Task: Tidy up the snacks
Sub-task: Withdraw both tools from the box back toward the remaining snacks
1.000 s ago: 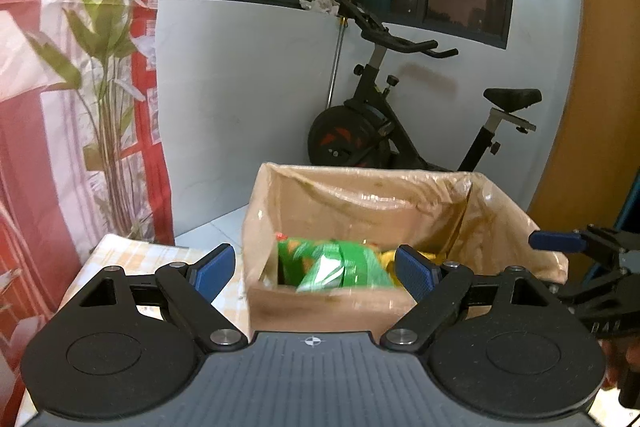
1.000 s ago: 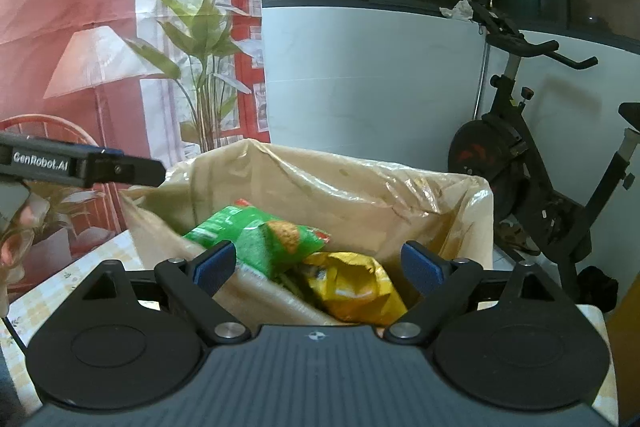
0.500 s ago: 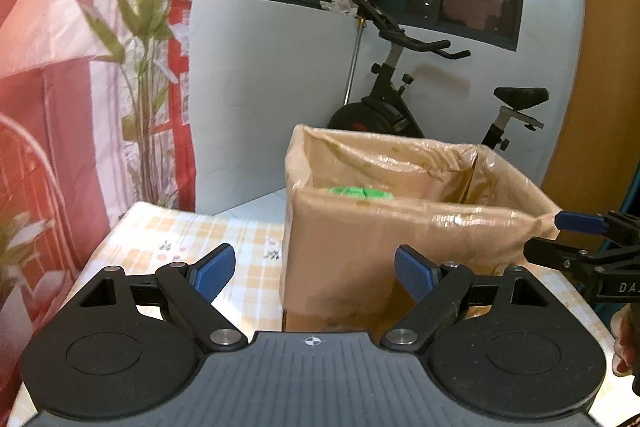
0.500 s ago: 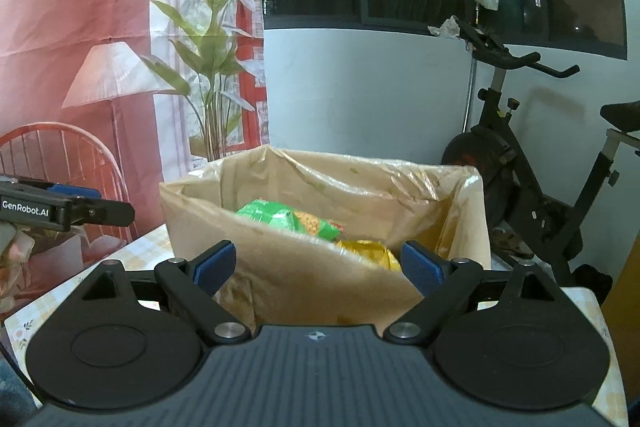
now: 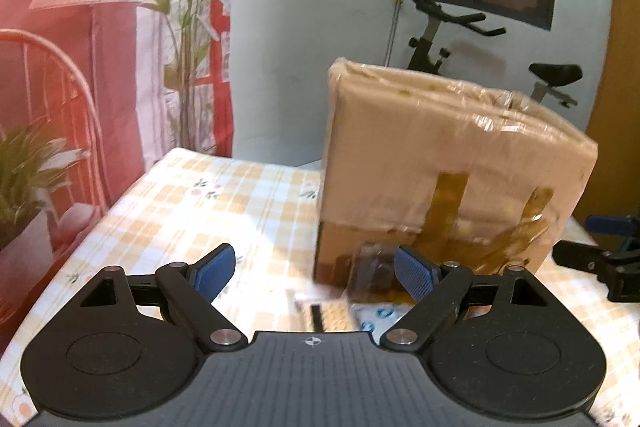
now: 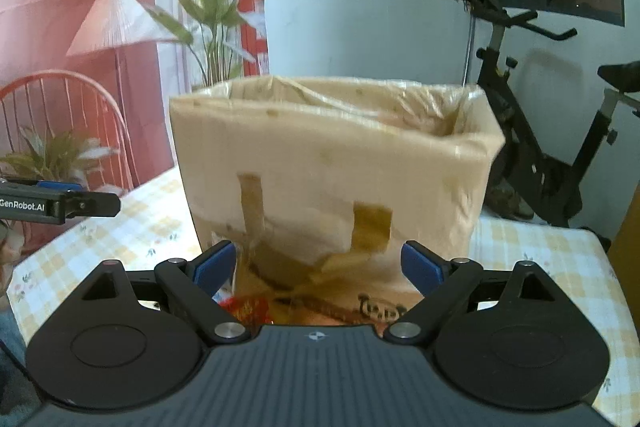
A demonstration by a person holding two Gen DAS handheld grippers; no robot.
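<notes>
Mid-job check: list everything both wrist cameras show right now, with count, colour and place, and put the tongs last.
cardboard box: one, tan, taped, open top, on the table ahead of both tongs
table: one, yellow-and-white checked cloth, under the box
small packets: count unclear, blurred, on the cloth at the box's near foot
red packet: one, red, at the box's foot, partly hidden
exercise bike: one, black, behind the table by the white wall
tall plant: one, green, by the curtain
chair: one, red wire, left of the table
left tongs: one, black, blue pads, open, empty
right tongs: one, black, blue pads, open, empty
</notes>
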